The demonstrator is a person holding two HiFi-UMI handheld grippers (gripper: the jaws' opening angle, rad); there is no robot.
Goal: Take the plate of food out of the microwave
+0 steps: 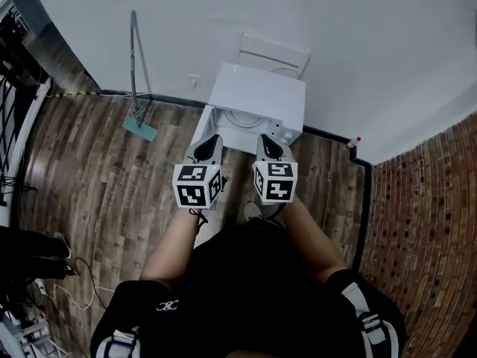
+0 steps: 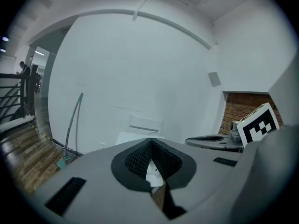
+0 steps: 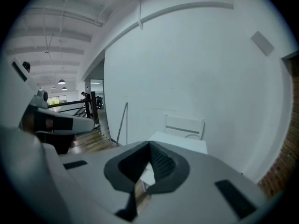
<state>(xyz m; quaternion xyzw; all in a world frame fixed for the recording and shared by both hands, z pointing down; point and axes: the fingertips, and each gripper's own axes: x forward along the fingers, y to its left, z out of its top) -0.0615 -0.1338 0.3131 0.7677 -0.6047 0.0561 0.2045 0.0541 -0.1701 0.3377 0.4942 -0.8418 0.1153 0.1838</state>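
Observation:
A white box-like unit [image 1: 257, 95] stands against the white wall, and I take it for the microwave. A round pale shape [image 1: 243, 118] shows in its front lower part; no food can be made out. Both grippers are held side by side just in front of it, above the wooden floor. My left gripper [image 1: 211, 139] [image 2: 150, 141] is shut with nothing between its pads. Nothing is held in my right gripper [image 1: 270, 139] [image 3: 150, 144] either, and it is shut too. The unit's white top [image 2: 135, 136] [image 3: 180, 141] shows past each gripper's tips.
A long-handled mop [image 1: 134, 66] leans on the wall at the left. A white frame [image 1: 272, 54] stands behind the unit. A small red-capped bottle [image 1: 352, 142] sits by the wall corner. Brick paving [image 1: 425, 222] lies right, a black railing [image 1: 15, 125] and cables [image 1: 67, 282] left.

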